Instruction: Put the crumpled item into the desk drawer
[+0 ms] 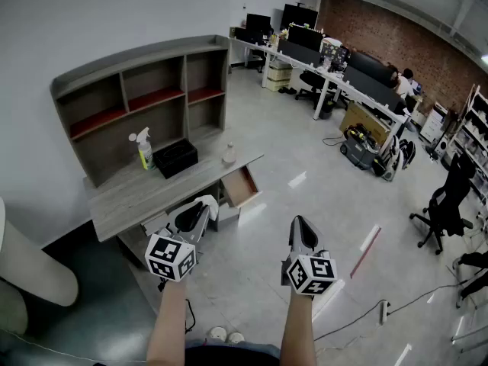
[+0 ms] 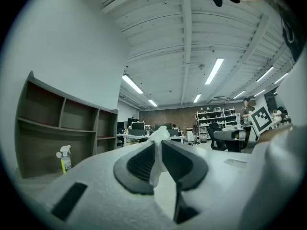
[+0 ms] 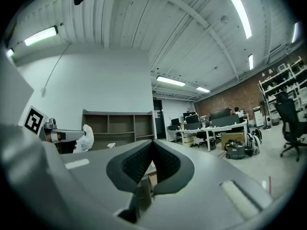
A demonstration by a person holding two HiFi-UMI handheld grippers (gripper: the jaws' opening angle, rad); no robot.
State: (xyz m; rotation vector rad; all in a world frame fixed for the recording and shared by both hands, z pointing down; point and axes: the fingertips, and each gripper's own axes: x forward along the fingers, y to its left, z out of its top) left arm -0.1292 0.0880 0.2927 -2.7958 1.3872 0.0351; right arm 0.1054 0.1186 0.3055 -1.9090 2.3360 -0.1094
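A white crumpled item [image 2: 159, 135] sticks up between the dark pads of my left gripper [image 2: 158, 152], which is shut on it. In the head view the left gripper [image 1: 204, 205] hovers just in front of the grey desk [image 1: 133, 197], with the crumpled item [image 1: 208, 200] at its tip. The desk drawer [image 1: 242, 187] stands pulled open at the desk's right end, a short way right of that tip. My right gripper [image 1: 300, 224] hangs over the floor to the right, its jaws shut with nothing between them [image 3: 152, 145]. The right gripper view also catches the crumpled item [image 3: 88, 137].
On the desk stand a spray bottle [image 1: 144, 149], a black box [image 1: 176, 157] and a small clear bottle [image 1: 229, 154], under a shelf hutch [image 1: 145, 97]. Office desks [image 1: 335, 78], a black chair [image 1: 446, 204] and floor cables [image 1: 381, 307] lie to the right.
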